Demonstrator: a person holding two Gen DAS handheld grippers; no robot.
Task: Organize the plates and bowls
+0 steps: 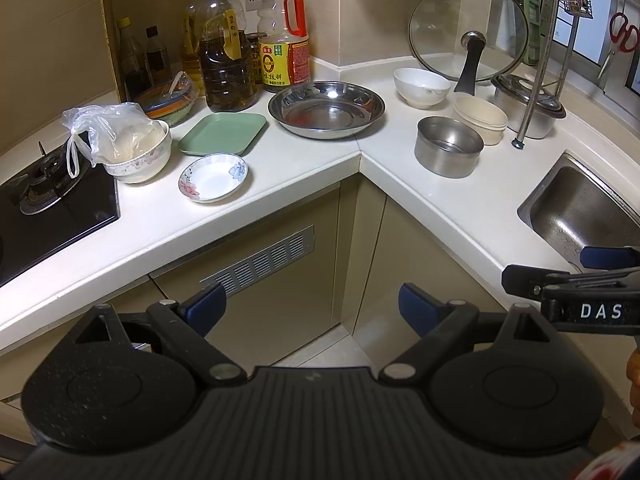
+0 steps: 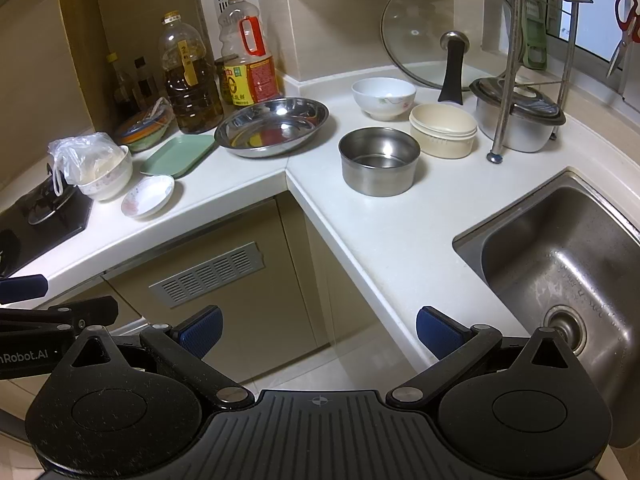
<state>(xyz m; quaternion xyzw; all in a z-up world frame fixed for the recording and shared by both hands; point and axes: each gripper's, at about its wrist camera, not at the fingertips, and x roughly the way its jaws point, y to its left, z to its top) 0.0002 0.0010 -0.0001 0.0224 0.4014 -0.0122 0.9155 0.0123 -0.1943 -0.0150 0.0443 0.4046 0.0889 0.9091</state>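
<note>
On the corner counter stand a wide steel plate (image 1: pixel 326 109) (image 2: pixel 272 126), a green tray (image 1: pixel 222 133) (image 2: pixel 178 155), a small flowered saucer (image 1: pixel 213 177) (image 2: pixel 148 195), a white bowl (image 1: pixel 422 87) (image 2: pixel 383 97), a steel bowl (image 1: pixel 449 146) (image 2: pixel 379 160) and a cream bowl (image 1: pixel 480 119) (image 2: pixel 443 130). A flowered bowl with a plastic bag in it (image 1: pixel 138 152) (image 2: pixel 105 174) sits beside the stove. My left gripper (image 1: pixel 310 306) hangs open below the counter edge, holding nothing. My right gripper (image 2: pixel 318 330) is open too, in front of the corner, also seen side-on (image 1: pixel 560 270).
Oil and sauce bottles (image 1: pixel 228 64) line the back wall. A glass lid (image 1: pixel 468 32) leans behind a lidded steel pot (image 1: pixel 528 104). A rack leg (image 1: pixel 536 80) stands by the sink (image 2: pixel 560 264). The gas stove (image 1: pixel 48 200) is on the left.
</note>
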